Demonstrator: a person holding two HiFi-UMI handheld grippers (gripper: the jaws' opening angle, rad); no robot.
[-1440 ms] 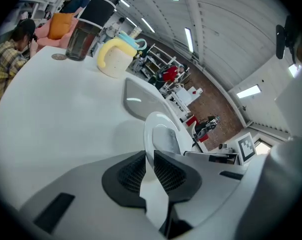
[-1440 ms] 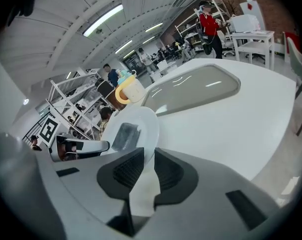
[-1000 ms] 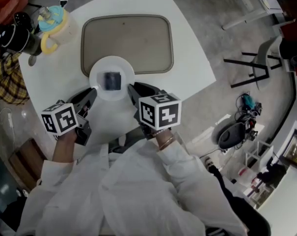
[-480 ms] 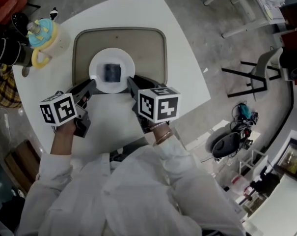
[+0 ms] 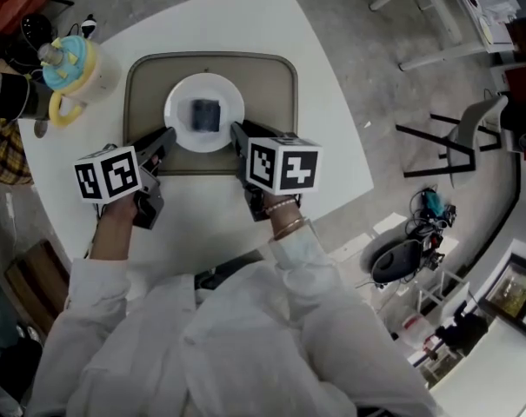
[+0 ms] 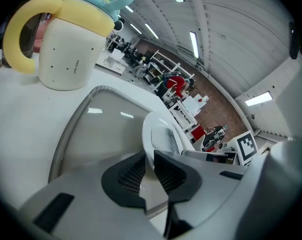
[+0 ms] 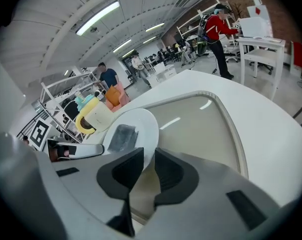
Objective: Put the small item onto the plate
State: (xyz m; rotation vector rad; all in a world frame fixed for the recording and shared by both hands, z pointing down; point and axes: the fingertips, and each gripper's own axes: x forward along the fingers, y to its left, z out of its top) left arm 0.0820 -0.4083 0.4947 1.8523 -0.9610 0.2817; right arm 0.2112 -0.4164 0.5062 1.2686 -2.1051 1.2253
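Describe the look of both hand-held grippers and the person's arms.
The left hand-held gripper and right hand-held gripper match: grey-and-black bodies, black jaw pads with a fine grid texture, and a white cube printed with black square markers on each. Both arms wear loose white sleeves; a thin bracelet circles the right wrist.

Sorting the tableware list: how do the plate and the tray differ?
The plate is round and white; the tray is rectangular with rounded corners, taupe, larger. The plate carries a dark small item; the tray lies under the plate. Both are shallow and rimmed.
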